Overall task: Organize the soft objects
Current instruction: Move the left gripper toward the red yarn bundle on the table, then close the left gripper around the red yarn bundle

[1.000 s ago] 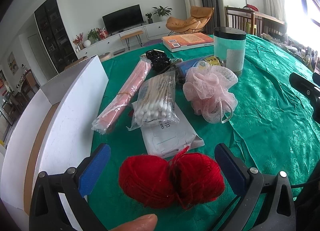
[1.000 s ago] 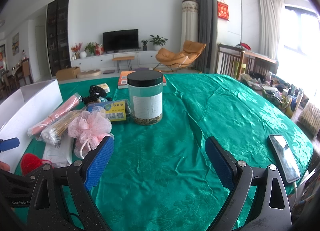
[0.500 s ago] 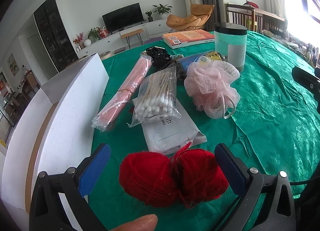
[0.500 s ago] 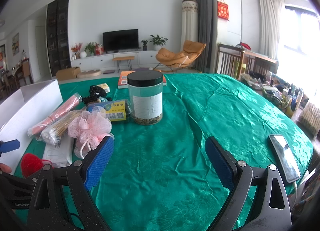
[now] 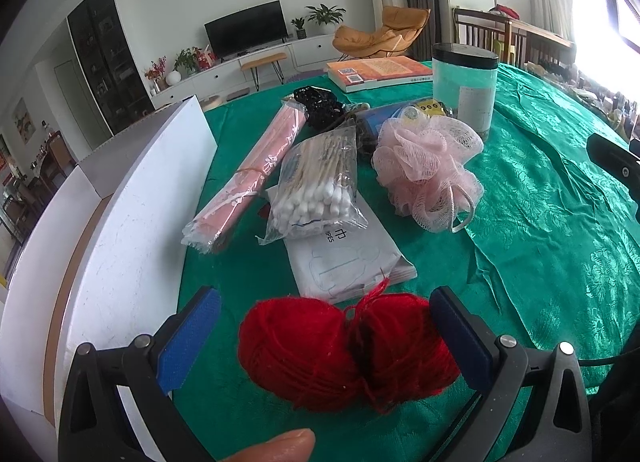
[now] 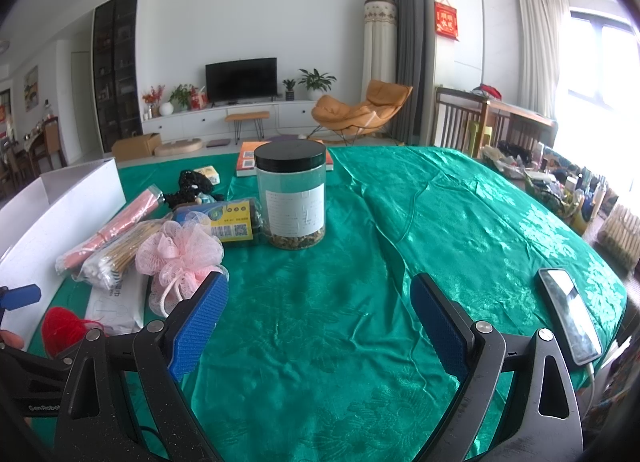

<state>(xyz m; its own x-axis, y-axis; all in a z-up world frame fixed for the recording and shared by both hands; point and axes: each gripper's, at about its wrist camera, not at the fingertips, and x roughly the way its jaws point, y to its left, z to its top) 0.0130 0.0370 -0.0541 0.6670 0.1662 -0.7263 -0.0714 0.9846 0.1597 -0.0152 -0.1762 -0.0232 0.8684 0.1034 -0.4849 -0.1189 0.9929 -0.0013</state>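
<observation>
Left gripper (image 5: 326, 336) now straddles the red yarn (image 5: 348, 350), fingers spread wide; the right pad looks to be touching or nearly touching the yarn's right lobe, the left pad stands apart from it, so nothing is clamped. Compared with a second ago the yarn sits a little further to the right between the pads and the clutter beyond has slid slightly in the view, which suggests the gripper has crept forward and sideways rather than closing. My reading: the pick of the yarn is lined up but not yet made; closing on the soft ball is the likely next move, and an off-centre squeeze could roll it out. The yarn rests on the green tablecloth (image 5: 560, 246), just in front of the wipes packet (image 5: 344, 258), with the white box (image 5: 132, 229) beside it on the left, probably the destination. Pink bath pouf (image 5: 428, 173) and bag of cotton swabs (image 5: 316, 185) lie further back, untouched. Right gripper (image 6: 318, 326) hovers over bare cloth with fingers spread and holding nothing; its view is unchanged from the earlier frames, jar (image 6: 294, 193) and phone (image 6: 568, 314) in the same places.
</observation>
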